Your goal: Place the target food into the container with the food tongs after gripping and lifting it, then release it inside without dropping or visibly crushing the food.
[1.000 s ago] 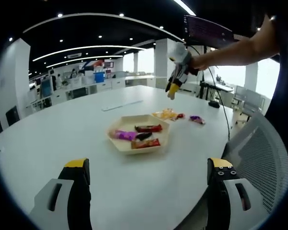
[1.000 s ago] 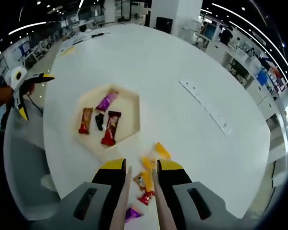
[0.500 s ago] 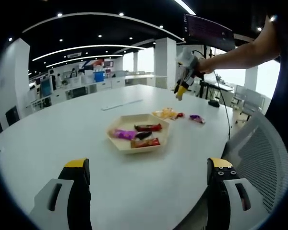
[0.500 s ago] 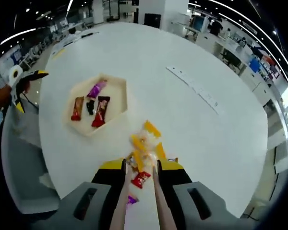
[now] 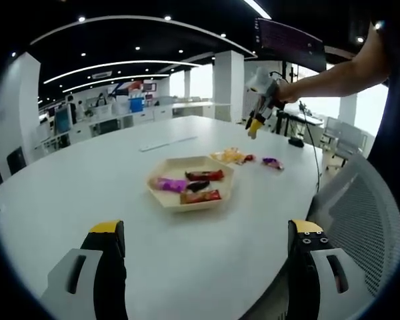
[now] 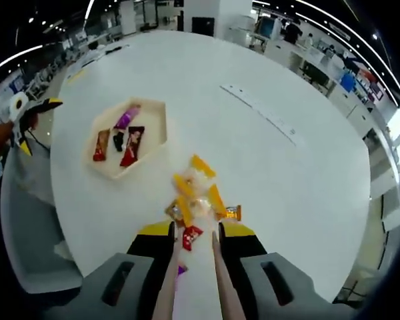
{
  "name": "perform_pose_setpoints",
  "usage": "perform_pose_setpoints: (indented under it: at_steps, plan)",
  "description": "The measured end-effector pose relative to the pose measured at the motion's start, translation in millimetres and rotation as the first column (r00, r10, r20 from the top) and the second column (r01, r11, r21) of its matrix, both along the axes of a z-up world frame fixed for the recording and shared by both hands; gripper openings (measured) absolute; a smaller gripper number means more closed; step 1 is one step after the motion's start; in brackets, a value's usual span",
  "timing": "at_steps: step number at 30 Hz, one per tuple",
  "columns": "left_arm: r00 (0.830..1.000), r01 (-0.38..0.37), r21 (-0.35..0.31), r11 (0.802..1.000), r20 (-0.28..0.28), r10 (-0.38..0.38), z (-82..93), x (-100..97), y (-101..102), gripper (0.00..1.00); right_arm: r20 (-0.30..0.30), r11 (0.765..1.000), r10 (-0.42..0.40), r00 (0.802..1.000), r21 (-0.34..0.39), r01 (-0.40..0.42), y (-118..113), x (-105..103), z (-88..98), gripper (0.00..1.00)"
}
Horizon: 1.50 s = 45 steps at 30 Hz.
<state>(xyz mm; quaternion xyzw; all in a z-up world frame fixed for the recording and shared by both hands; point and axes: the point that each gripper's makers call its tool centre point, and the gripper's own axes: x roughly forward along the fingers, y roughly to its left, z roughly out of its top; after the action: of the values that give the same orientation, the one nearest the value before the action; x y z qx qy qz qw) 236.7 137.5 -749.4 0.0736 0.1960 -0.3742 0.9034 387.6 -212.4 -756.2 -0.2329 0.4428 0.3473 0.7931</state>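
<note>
A pale hexagonal tray holds several wrapped snacks, among them a purple one and a red one. Beyond it lies a loose pile of yellow and orange snacks, with a purple candy beside it. My left gripper hangs open over the near table, nothing between its jaws. My right gripper is shut on the food tongs, high above the snack pile. The tong tips stand slightly apart with no food between them. A red snack lies under them. The tray sits off to the left.
The round white table has a pale strip lying on its far side. A grey mesh chair stands at the table's edge. A person's arm holds the right gripper aloft. Open office space lies behind.
The right gripper has risen and drawn back, so the snack pile lies further ahead of the tong tips. The left gripper has barely moved. The tray's snacks are unchanged.
</note>
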Motion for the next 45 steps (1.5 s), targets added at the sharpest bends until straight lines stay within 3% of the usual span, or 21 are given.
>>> perform_pose_setpoints:
  at_steps: [45]
  plan:
    - [1.0, -0.006, -0.001, 1.0, -0.015, 0.006, -3.3, 0.6, 1.1, 0.99, -0.052, 0.994, -0.111, 0.993, 0.018, 0.112, 3.1, -2.3, -60.4, 0.27]
